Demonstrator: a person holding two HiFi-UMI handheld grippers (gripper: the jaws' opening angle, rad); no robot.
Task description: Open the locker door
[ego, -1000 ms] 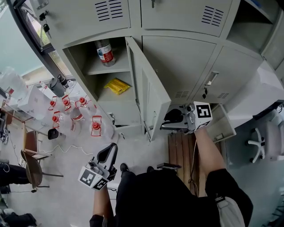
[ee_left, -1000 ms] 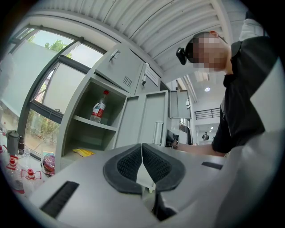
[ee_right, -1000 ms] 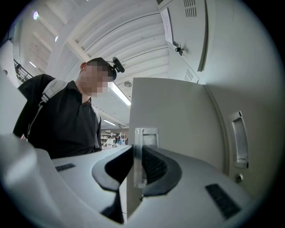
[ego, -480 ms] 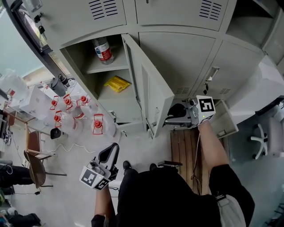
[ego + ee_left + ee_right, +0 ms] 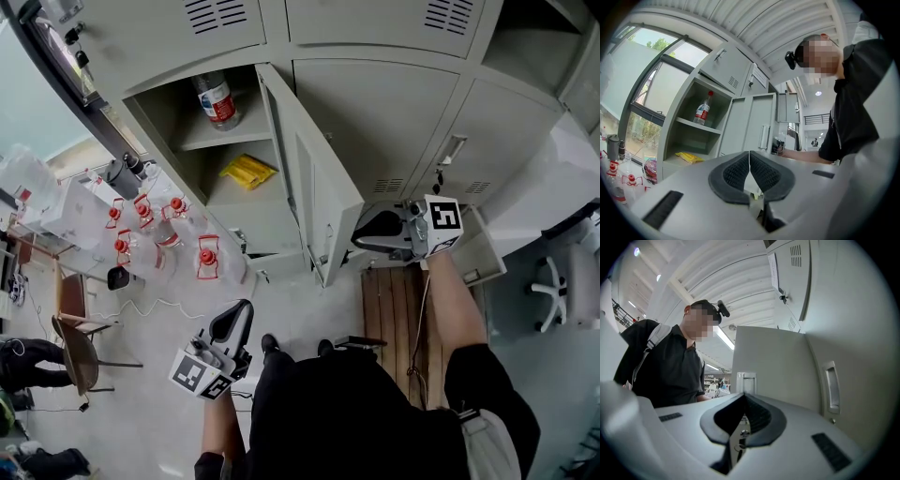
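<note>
The grey locker door stands swung open towards me, with a water bottle and a yellow packet on the shelves behind it. My right gripper hangs level just right of the door's free edge, not touching it. Its jaws have just been closing and now meet tip to tip with nothing between them. In the right gripper view the door and its handle lie straight ahead. My left gripper is held low in front of the locker, shut and empty.
Several clear jugs with red caps stand on the floor left of the locker. A chair stands at the lower left. A wooden pallet lies under my right arm, beside a low open locker door. An office chair is at the right.
The right gripper's jaws have gone from parted to shut. It has drifted slightly right, away from the door's edge. The left gripper and the door have kept still.
</note>
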